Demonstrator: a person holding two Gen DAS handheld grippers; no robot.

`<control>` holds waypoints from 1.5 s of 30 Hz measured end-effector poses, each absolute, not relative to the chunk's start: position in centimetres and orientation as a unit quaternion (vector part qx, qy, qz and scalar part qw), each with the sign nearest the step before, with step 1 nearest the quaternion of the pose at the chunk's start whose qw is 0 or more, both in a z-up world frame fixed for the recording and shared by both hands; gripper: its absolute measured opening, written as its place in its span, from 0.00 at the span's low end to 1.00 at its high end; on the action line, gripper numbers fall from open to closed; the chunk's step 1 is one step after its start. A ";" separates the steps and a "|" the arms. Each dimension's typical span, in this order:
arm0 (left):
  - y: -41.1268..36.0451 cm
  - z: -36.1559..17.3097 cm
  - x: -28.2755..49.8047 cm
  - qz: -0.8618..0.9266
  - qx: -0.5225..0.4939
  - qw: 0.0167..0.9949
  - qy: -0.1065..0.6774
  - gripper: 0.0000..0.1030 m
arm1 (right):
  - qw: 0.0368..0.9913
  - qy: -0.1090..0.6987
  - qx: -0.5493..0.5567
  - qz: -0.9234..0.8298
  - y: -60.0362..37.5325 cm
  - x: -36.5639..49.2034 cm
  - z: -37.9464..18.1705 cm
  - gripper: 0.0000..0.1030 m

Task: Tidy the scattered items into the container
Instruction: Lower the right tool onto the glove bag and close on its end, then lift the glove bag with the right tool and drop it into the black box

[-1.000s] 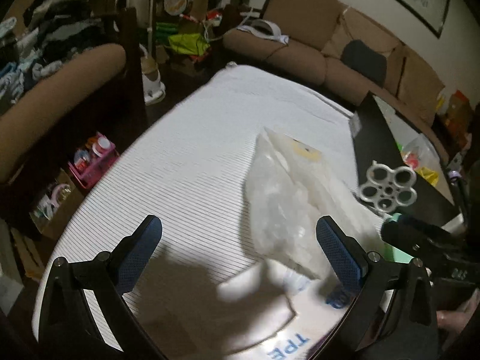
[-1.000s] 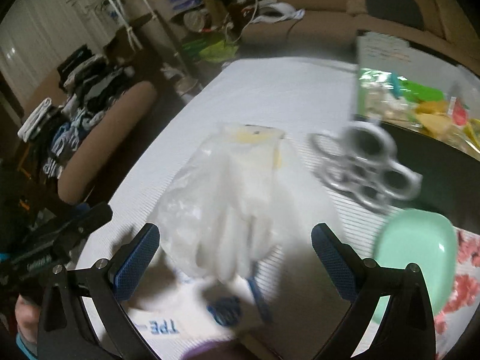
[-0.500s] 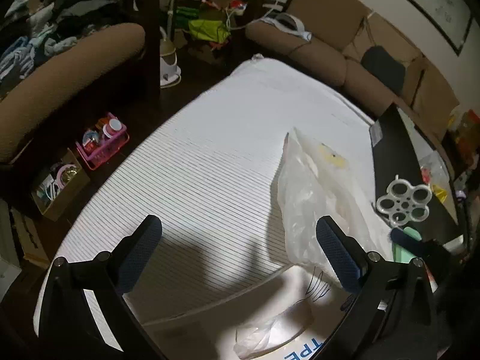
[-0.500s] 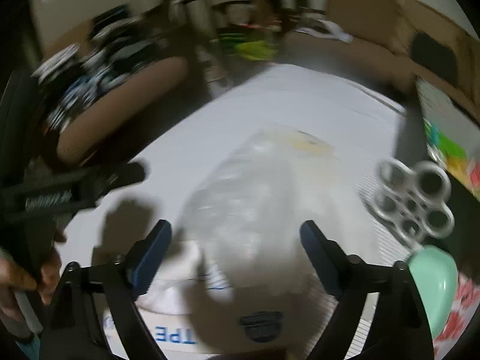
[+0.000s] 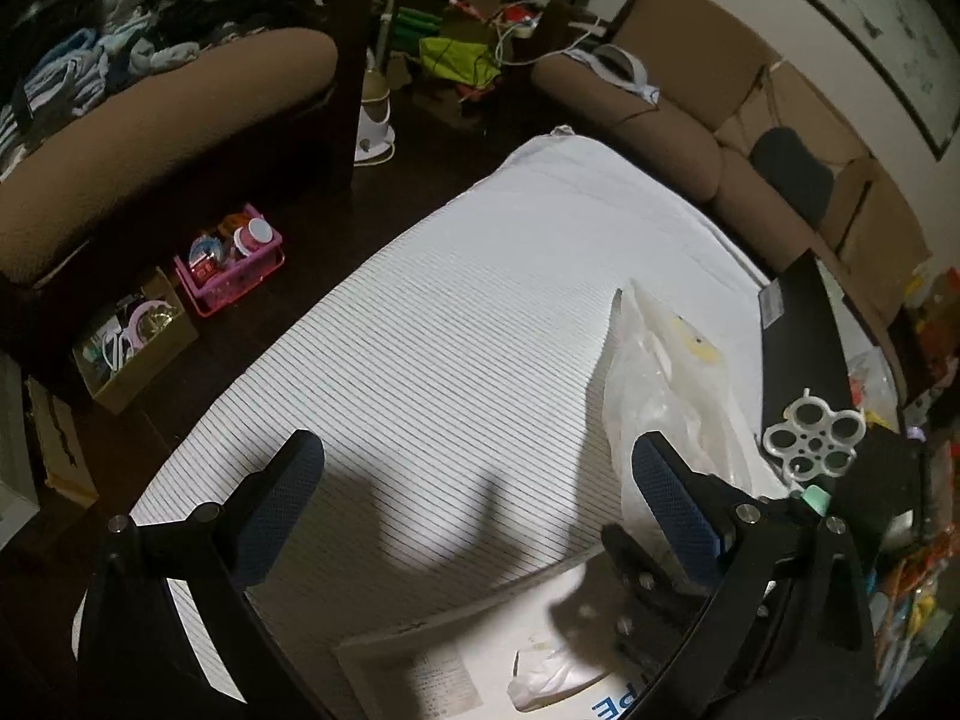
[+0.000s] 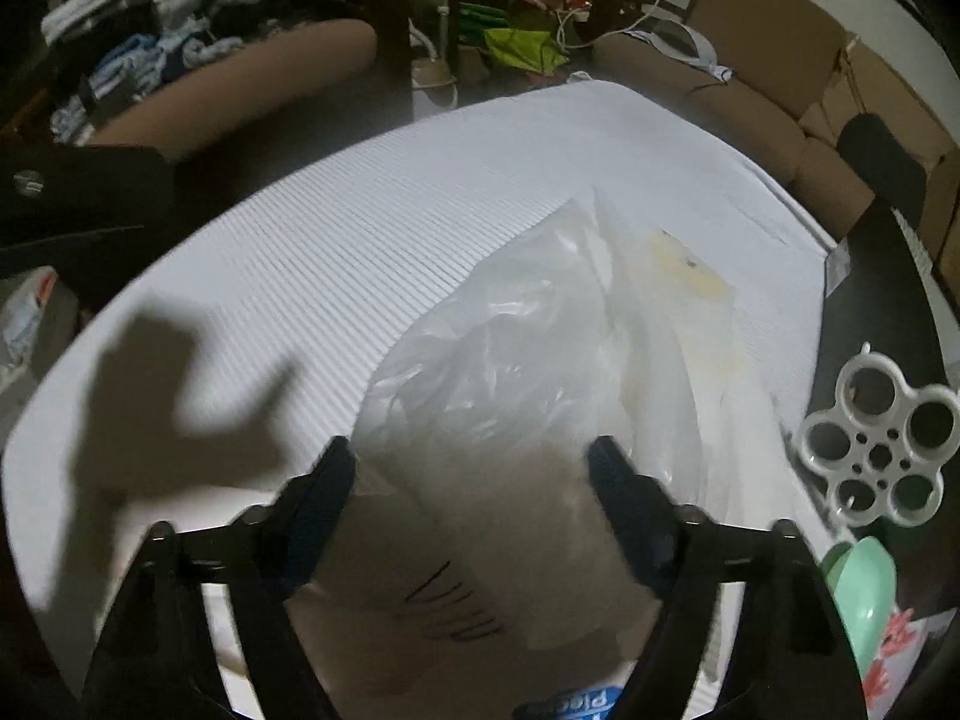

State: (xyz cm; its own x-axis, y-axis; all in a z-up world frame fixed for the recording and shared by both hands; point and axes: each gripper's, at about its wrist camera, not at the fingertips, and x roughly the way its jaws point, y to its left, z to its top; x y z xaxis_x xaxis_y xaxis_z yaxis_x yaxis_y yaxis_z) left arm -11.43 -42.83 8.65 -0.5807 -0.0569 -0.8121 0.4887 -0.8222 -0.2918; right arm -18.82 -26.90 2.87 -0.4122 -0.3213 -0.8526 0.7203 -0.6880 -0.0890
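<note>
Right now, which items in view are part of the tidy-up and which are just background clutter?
Job:
clear plastic bag
white ring holder
mint green dish
right gripper, open over the bag
left gripper, open

Background:
pink basket
cardboard box
brown sofa
clothes pile

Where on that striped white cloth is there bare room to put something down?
The striped cloth is bare from its far end by the brown sofa down to the left tool, bordered on the right by the plastic bag. The right is crowded: bag, white ring holder, green dish. The box fills the near edge.
</note>
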 end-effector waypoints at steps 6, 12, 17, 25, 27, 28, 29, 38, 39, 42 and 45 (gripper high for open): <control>-42.6 8.8 -11.6 -0.855 0.429 0.152 0.250 1.00 | 0.326 0.180 0.433 -0.821 -24.5 -20.3 5.1 0.16; -41.6 9.0 -11.9 -0.859 0.429 0.137 0.245 1.00 | 0.347 0.085 0.391 -0.848 -19.7 -22.0 13.3 0.13; -40.2 9.4 -12.6 -0.865 0.427 0.124 0.231 1.00 | 0.354 0.070 0.332 -0.872 -16.9 -21.6 22.2 0.13; -36.1 11.0 -13.3 -0.887 0.408 0.066 0.207 1.00 | 0.349 0.048 0.270 -0.896 -11.7 -20.4 35.3 0.13; -34.6 11.7 -13.3 -0.895 0.399 0.044 0.196 1.00 | 0.343 0.040 0.258 -0.902 -9.9 -19.9 38.6 0.13; -33.8 12.1 -13.3 -0.898 0.395 0.032 0.190 1.00 | 0.339 0.039 0.253 -0.905 -9.2 -19.8 39.8 0.13; -33.1 12.4 -13.3 -0.901 0.391 0.020 0.187 1.00 | 0.333 0.037 0.248 -0.909 -8.3 -19.6 41.2 0.13; -26.6 16.3 -14.3 -0.913 0.372 -0.034 0.161 1.00 | 0.259 -0.026 0.244 -0.934 1.7 -21.0 48.2 0.13; -25.9 16.9 -14.4 -0.913 0.373 -0.041 0.161 1.00 | 0.250 -0.035 0.245 -0.936 3.0 -21.4 48.5 0.13; -23.3 20.3 -15.8 -0.917 0.375 -0.058 0.126 1.00 | 0.225 -0.042 0.241 -0.943 6.0 -21.9 49.4 0.13; -22.0 24.0 -17.5 -0.929 0.353 -0.059 0.089 1.00 | 0.205 -0.039 0.234 -0.950 8.2 -22.5 49.8 0.13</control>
State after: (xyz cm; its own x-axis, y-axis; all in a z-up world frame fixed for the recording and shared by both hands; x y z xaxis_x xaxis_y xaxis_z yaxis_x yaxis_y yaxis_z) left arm -17.49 -21.96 23.95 -0.7439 0.1724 -0.6457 -0.0463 -0.9771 -0.2076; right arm -22.47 8.18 49.75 -0.8065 -0.4071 -0.4288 0.3705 -0.9131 0.1700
